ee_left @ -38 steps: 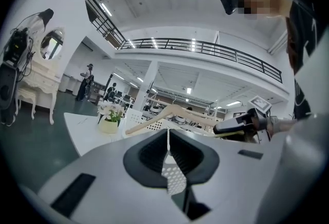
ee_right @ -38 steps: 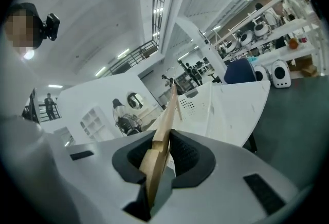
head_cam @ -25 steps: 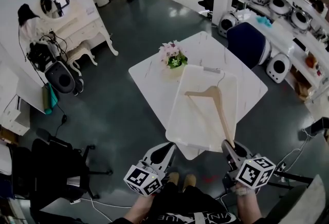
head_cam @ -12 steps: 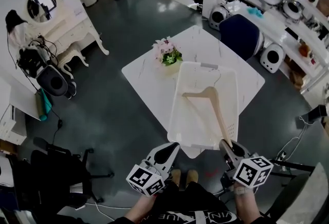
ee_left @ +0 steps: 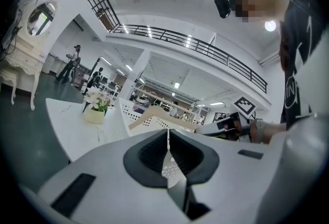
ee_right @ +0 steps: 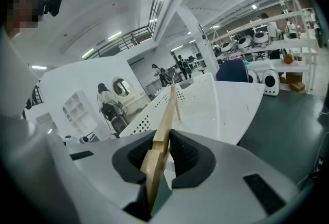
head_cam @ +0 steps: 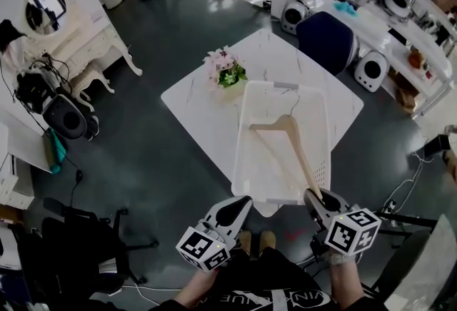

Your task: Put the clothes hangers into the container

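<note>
Tabletop (head_cam: pixel 200 106), white and square, carries a long white bin (head_cam: pixel 240 138). Wooden hanger (head_cam: pixel 300 154) slants over the bin's inside with its hook toward the far wall. The end of one arm rises past the near rim into the right tool (head_cam: pixel 315 197), which is clenched on that end. Left tool (head_cam: pixel 238 204) hangs near the bin's near edge, apart from it, its jaws pressed together on nothing. Flowers (head_cam: pixel 224 68) in a small pot stand on the tabletop just beside the bin's far left corner.

the container (head_cam: pixel 240 153) sits on the table (head_cam: pixel 191 107), the flowers (head_cam: pixel 225 68) by its far left corner, the hanger (head_cam: pixel 297 150) over it.
</note>
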A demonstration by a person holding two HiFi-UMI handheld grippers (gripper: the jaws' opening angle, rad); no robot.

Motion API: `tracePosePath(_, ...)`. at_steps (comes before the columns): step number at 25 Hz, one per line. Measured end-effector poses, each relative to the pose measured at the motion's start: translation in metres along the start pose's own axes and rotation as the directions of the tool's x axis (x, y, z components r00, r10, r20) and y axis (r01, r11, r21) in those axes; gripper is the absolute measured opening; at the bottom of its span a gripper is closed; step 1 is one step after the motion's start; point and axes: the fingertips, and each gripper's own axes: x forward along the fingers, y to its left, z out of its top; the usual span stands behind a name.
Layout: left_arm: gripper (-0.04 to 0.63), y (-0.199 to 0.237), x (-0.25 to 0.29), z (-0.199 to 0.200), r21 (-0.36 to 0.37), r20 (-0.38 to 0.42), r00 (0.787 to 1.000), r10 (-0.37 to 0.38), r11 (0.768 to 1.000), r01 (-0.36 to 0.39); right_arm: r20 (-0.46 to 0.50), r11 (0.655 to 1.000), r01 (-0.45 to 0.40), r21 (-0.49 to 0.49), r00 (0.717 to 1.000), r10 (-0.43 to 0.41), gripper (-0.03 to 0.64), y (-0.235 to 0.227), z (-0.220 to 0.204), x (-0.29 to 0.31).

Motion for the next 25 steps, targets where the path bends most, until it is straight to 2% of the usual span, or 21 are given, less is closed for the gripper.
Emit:
tracePosePath(3, 0.018, -0.001, 0.001, 0.0, 0.003, 0.0, 1.0, -0.011, 1.0, 0.011, -0.034, 1.0, -0.001, -0.03, 0.999, 0.0, 0.067, -0.005, 0.0, -0.001)
tracePosePath(9, 0.018, -0.001, 0.003, 0.008, 0.001, 0.001, 1.0, -0.024, 1.0, 0.024, -0.11, 0.988, 0.022, -0.155, 0.993, -0.04, 0.067, -0.008, 0.0, -0.001)
tracePosePath(16, 0.018, -0.003, 0.007, 0.009, 0.0, 0.009, 0.999, -0.039, 0.999, 0.039, -0.161, 0.978, 0.044, -0.202, 0.984, -0.078, 0.067, -0.015, -0.01, -0.003)
tracePosePath(22, 0.018, -0.006, 0.009, 0.008, -0.01, 0.013, 0.999, -0.046, 0.999, 0.046, -0.211, 0.95, 0.043, -0.31, 0.971, -0.113, 0.067, -0.016, -0.01, -0.003)
tracePosePath(25, 0.018, -0.005, 0.009, 0.008, -0.021, 0.016, 0.999, -0.045, 0.999, 0.046, -0.217, 0.952, 0.033, -0.303, 0.971, -0.102, 0.083, -0.016, -0.01, 0.0)
